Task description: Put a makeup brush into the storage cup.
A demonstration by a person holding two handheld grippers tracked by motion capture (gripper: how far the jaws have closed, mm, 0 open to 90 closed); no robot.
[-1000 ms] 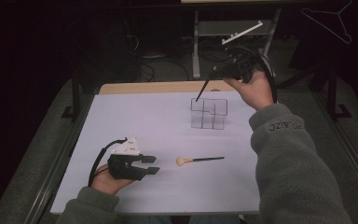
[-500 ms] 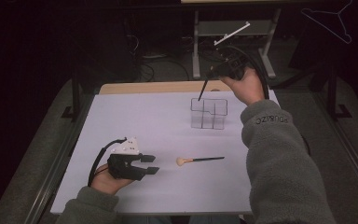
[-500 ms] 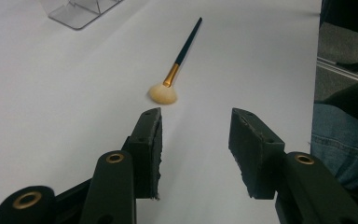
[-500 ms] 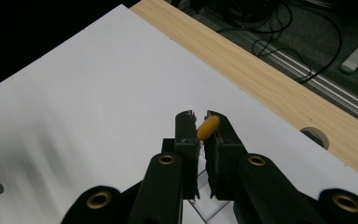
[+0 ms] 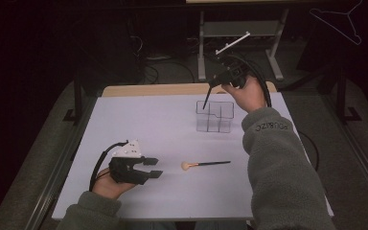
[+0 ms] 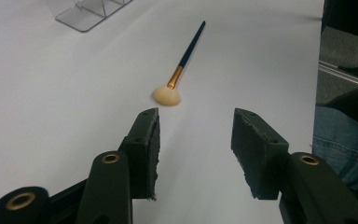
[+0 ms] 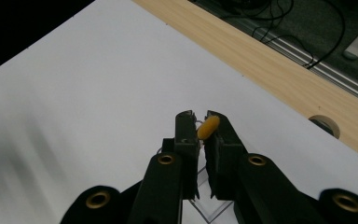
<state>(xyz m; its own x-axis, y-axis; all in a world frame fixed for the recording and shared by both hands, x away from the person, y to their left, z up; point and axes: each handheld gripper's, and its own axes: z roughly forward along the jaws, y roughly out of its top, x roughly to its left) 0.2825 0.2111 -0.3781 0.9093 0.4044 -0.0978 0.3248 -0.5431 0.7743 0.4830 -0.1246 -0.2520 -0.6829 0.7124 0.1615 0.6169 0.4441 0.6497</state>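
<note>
My right gripper (image 5: 217, 82) hangs over the far side of the table, shut on the yellowish head of a makeup brush (image 7: 208, 127). That brush's dark handle (image 5: 207, 98) slants down, its tip at the top of a clear compartment organizer (image 5: 214, 116). In the right gripper view the jaws (image 7: 200, 119) pinch the brush head above the organizer's edge (image 7: 205, 212). A second brush (image 5: 206, 165) with a cream head and dark handle lies flat on the white table. My left gripper (image 5: 157, 167) rests open just to its left. The left gripper view has that gripper (image 6: 196, 121) open and pointing at the second brush (image 6: 182, 65).
The white table cover (image 5: 148, 120) ends in a wooden strip (image 5: 172, 89) at the back, with a round hole (image 7: 324, 125) in it. Cables and a metal stand (image 5: 235, 33) sit on the floor beyond. A person's grey sleeve (image 5: 278, 163) crosses the right side.
The right hand has shifted left and a little nearer the organizer, and the held brush now points more steeply down at it. The left gripper and the lying brush have not moved.
</note>
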